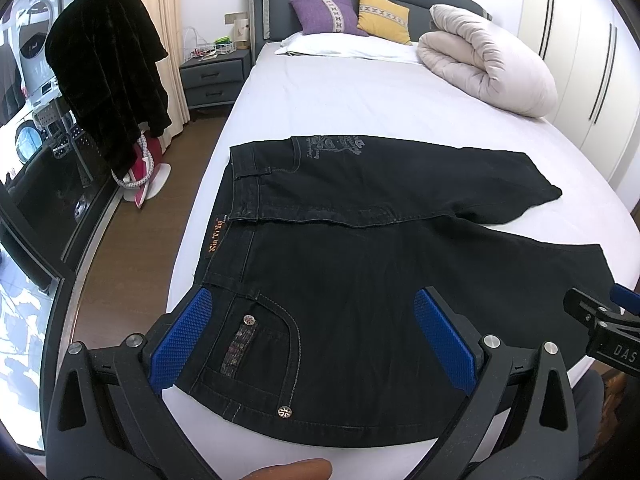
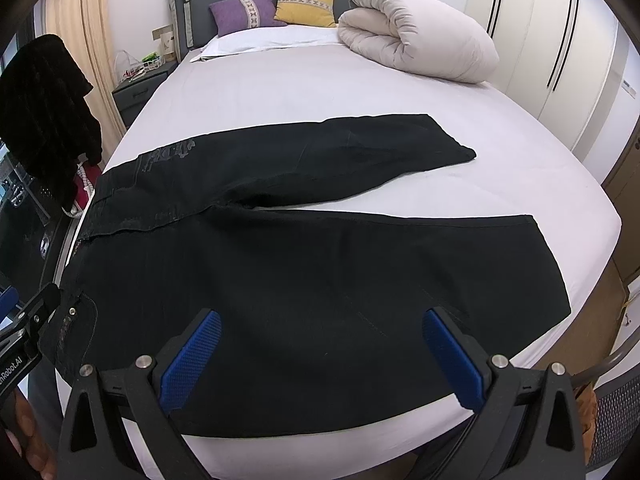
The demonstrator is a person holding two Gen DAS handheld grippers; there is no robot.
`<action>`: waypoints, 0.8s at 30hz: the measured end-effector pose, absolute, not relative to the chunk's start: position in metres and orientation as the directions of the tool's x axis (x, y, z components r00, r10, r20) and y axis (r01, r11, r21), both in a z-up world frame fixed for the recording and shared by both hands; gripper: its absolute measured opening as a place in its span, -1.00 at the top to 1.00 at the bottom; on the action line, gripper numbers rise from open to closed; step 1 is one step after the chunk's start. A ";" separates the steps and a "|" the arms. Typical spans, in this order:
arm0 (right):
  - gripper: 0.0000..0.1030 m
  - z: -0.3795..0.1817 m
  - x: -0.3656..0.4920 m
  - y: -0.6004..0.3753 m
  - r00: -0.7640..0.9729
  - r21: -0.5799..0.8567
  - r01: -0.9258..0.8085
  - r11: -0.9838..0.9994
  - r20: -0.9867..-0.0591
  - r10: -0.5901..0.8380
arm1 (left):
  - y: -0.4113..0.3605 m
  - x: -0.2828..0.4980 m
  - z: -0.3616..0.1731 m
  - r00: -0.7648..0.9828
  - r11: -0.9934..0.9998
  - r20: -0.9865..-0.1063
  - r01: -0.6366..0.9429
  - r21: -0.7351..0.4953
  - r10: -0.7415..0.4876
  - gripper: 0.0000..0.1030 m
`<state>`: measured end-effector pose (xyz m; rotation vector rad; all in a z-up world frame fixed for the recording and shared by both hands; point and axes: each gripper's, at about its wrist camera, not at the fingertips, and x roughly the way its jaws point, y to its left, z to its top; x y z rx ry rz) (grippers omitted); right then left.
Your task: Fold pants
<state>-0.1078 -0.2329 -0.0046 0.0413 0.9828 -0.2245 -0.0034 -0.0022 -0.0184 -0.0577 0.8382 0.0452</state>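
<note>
Right cam: my right gripper (image 2: 320,354) is wide open, blue pads (image 2: 191,354) spread, nothing between them, hovering over the near edge of the pants (image 2: 320,264). Pants are black, laid flat across the bed (image 2: 320,80), waist to the left, both legs running right and splayed apart with a wedge of sheet between them. Far leg ends short of the near one. Left gripper (image 2: 28,328) just pokes in at the left edge by the waist pocket; can't tell its state. Rolled duvet (image 2: 416,36) and two cushions (image 2: 276,6) at the headboard, well clear of the pants.
</note>
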 end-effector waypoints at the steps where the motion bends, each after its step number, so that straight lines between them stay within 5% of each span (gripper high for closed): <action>1: -1.00 -0.005 -0.108 -0.233 0.533 -0.067 0.207 0.976 -0.829 -0.170 | -0.002 -0.003 -0.019 0.667 0.997 -0.745 -0.063 -0.033 0.017 -1.00; 24: -1.00 -0.009 -0.107 -0.228 0.523 -0.074 0.200 0.977 -0.835 -0.170 | 0.003 0.000 -0.021 0.655 0.997 -0.755 -0.064 -0.037 0.014 -1.00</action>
